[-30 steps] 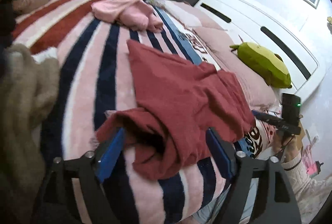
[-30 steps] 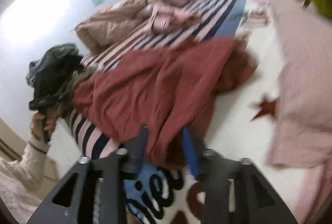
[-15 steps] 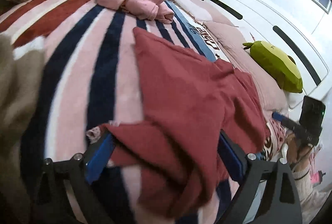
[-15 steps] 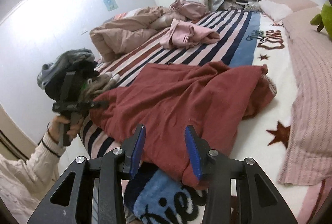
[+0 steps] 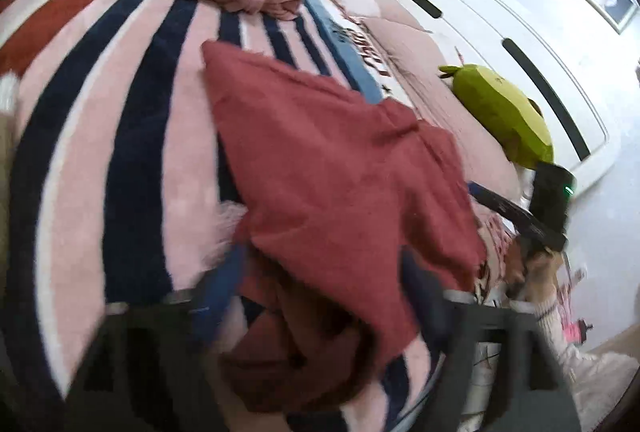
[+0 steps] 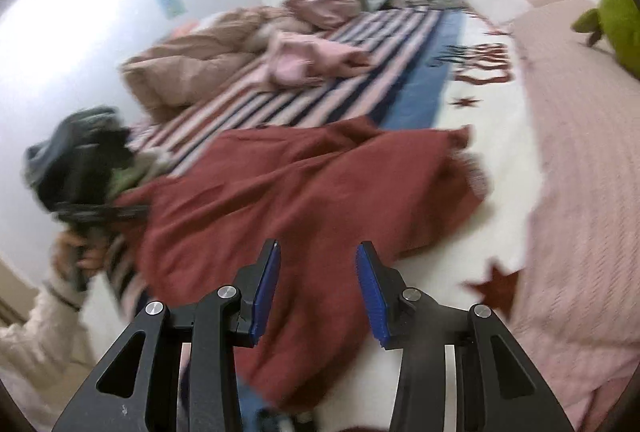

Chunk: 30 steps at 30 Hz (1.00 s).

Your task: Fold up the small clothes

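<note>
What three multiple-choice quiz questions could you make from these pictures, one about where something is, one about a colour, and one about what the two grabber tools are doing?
1. Where does the green plush toy lie?
A. near the white headboard
B. on the floor
C. on top of the red garment

2. What colour are the pads of the right gripper?
A. yellow
B. blue
C. white

3. How does the right gripper stand?
A. shut on the pink garment
B. shut on the plush toy
C. open, with the red garment below it

Answers:
1. A: in the left wrist view the toy rests on the bed just before the headboard.
2. B: both pads show blue.
3. C: a wide gap lies between the pads, with red cloth seen through it.
</note>
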Available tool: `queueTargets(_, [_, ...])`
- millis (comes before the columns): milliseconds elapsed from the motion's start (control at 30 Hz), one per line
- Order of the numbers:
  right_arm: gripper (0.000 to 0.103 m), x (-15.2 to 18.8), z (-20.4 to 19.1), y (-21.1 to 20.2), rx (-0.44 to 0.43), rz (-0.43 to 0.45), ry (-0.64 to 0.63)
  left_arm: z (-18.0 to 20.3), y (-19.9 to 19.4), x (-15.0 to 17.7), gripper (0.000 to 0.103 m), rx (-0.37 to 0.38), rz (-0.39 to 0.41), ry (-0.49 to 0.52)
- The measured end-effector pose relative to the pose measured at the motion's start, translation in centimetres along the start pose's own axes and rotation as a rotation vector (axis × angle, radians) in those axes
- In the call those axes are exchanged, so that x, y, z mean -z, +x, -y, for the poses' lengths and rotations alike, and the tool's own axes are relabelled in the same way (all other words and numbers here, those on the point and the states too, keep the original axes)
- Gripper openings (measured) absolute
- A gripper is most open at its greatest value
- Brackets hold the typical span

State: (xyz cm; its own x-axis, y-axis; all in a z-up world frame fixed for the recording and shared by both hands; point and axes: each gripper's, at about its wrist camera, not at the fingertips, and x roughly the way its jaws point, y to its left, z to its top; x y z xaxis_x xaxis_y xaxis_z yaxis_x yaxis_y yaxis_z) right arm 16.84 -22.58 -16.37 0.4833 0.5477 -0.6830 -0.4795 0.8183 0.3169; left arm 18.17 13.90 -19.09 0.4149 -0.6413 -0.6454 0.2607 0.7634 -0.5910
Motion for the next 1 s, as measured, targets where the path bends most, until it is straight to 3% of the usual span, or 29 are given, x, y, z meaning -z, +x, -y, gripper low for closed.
queueTargets(67, [0.055, -1.0, 1.2, 0.2, 0.011, 0.008, 0.037, 0.5, -1.1, -1.0, 0.098, 0.031, 0.047, 0.033])
queueTargets(167, [0.056, -2.8, 2.1, 1.0, 0.054, 0.015, 0.033, 0.0, -1.7, -3.7, 0.097, -0.099, 0.133, -0.002])
queueTargets(300, [0.059, -4.9, 3.5, 3.8, 0.157, -0.062, 0.051, -1.6, 2.1, -7.2, 0.094, -0.186, 0.058, -0.023])
queueTargets(367, [0.059, -5.3, 4.3, 5.5, 0.174, -0.13, 0.065, -2.6, 5.0, -8.3, 0.072, -0.24, -0.012, -0.035])
queueTargets(433, [0.06, -4.9, 5.0, 6.6, 0.084, -0.159, 0.108, -2.6, 6.5, -9.2, 0.06, -0.274, -0.015, -0.009])
queueTargets(467, [0.063, -4.7, 5.3, 7.1, 0.018, -0.164, 0.143, -2.6, 6.6, -9.5, 0.037, -0.276, -0.008, 0.004])
queueTargets(533, [0.068, -4.2, 6.1, 7.7, -0.029, -0.157, 0.196, -2.6, 6.8, -10.4, 0.01, -0.233, -0.009, -0.006])
queueTargets(567, [0.066, -4.1, 6.2, 7.8, -0.027, -0.154, 0.204, -2.4, 6.7, -10.8, 0.009, -0.224, 0.001, -0.01])
queueTargets(633, [0.066, -4.0, 6.0, 7.3, 0.003, -0.133, 0.203, -1.7, 6.3, -11.5, 0.008, -0.277, 0.047, 0.058])
queueTargets(700, [0.078, -3.8, 5.4, 6.0, 0.046, -0.098, 0.175, -0.9, 6.4, -12.4, 0.008, -0.28, 0.055, 0.091])
queueTargets(733, [0.093, -3.7, 5.2, 5.5, 0.052, -0.082, 0.157, -0.8, 6.4, -12.8, 0.008, -0.291, 0.059, 0.097])
queueTargets(767, [0.098, -3.4, 4.9, 5.0, 0.032, -0.072, 0.135, -0.9, 6.7, -13.3, 0.009, -0.313, 0.055, 0.102])
queueTargets(900, [0.097, -2.5, 4.3, 4.0, -0.055, -0.04, 0.116, -1.9, 7.3, -14.2, 0.014, -0.46, 0.064, 0.135])
queueTargets(1000, [0.098, -2.5, 2.9, 3.5, -0.076, -0.004, 0.063, -3.0, 6.7, -14.3, 0.029, -0.502, 0.056, 0.102])
